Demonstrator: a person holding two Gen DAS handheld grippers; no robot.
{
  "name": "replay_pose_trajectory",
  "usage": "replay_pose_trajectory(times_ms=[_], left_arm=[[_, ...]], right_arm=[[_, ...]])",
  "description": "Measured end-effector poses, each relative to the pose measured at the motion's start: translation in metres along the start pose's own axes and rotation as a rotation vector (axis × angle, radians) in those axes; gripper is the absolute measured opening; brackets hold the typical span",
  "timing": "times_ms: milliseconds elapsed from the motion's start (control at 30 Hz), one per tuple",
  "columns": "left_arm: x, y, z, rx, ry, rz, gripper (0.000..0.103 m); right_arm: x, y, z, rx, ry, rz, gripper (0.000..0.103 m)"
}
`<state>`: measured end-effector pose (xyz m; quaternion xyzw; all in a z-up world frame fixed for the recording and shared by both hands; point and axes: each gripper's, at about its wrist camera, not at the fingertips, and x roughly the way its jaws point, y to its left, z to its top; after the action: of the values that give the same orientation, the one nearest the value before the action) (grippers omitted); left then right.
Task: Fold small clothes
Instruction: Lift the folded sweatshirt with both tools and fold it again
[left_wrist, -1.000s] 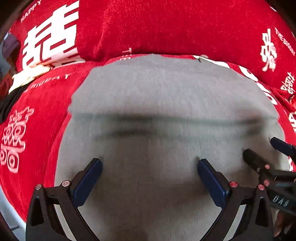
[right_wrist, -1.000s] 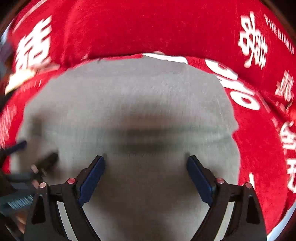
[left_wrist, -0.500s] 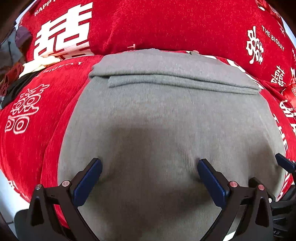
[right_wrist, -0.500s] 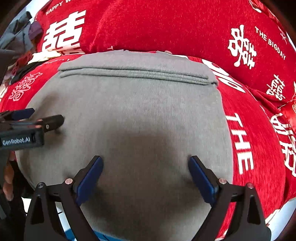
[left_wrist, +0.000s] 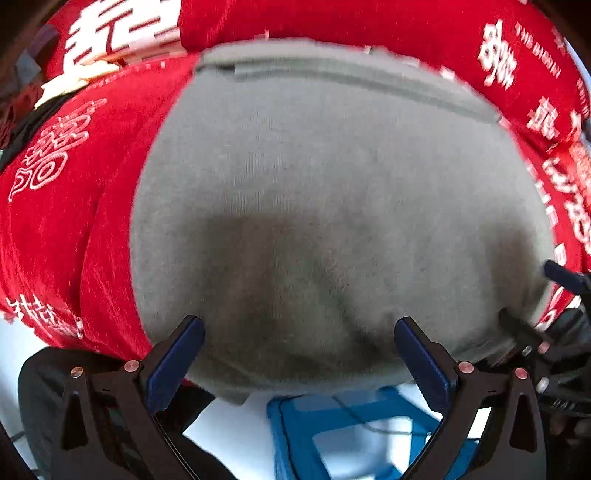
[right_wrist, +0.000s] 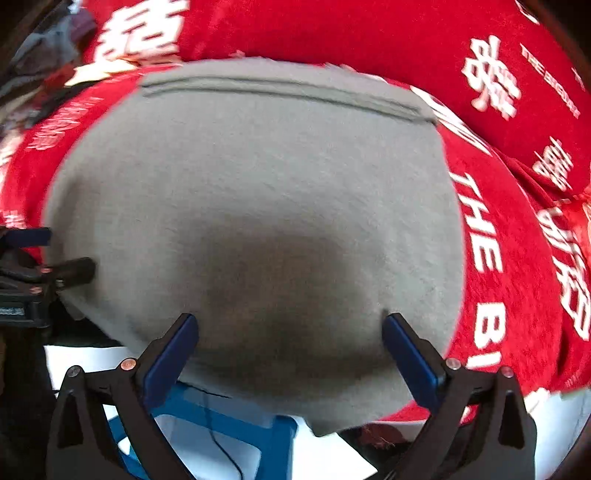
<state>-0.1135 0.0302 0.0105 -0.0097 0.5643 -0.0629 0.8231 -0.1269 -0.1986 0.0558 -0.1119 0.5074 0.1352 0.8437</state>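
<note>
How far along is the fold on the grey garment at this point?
Done: the grey garment lies flat on the red cloth, with a folded band across its far edge. In hand: nothing. The left gripper stands open and the right gripper is opening, both over the near edge with no fabric pinched. Left: likely further folds to make it compact; its near edge overhangs toward the blue stool.
</note>
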Motion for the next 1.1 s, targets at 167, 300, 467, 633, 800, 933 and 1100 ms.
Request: replay_pose_trajectory(times_ms=[167, 300, 467, 633, 800, 933, 1100], left_arm=[[0.017, -0.024, 0.001, 0.200, 0.030, 0.064, 0.103], [0.020, -0.019, -0.008, 0.339, 0.068, 0.102, 0.103], [0.031, 0.018, -0.009, 0.286, 0.196, 0.145, 0.103], [0.001, 0.044, 0.004, 0.173, 0.127, 0.173, 0.103], [-0.008, 0.036, 0.040, 0.052, 0.002, 0.098, 0.103], [0.018, 0.019, 0.057, 0.005, 0.020, 0.051, 0.103], [0.017, 0.020, 0.046, 0.010, -0.006, 0.062, 0.103]], right_arm=[[0.011, 0.047, -0.003, -0.421, -0.071, -0.056, 0.100], [0.020, 0.031, -0.026, -0.580, -0.029, -0.072, 0.101], [0.015, -0.015, -0.045, -0.565, 0.047, -0.128, 0.101], [-0.002, -0.045, -0.045, -0.491, 0.102, -0.165, 0.101], [-0.025, -0.058, -0.001, -0.259, -0.012, -0.051, 0.101], [-0.005, -0.058, 0.035, -0.072, -0.018, -0.013, 0.101], [0.014, -0.058, 0.009, 0.036, 0.029, -0.011, 0.101]])
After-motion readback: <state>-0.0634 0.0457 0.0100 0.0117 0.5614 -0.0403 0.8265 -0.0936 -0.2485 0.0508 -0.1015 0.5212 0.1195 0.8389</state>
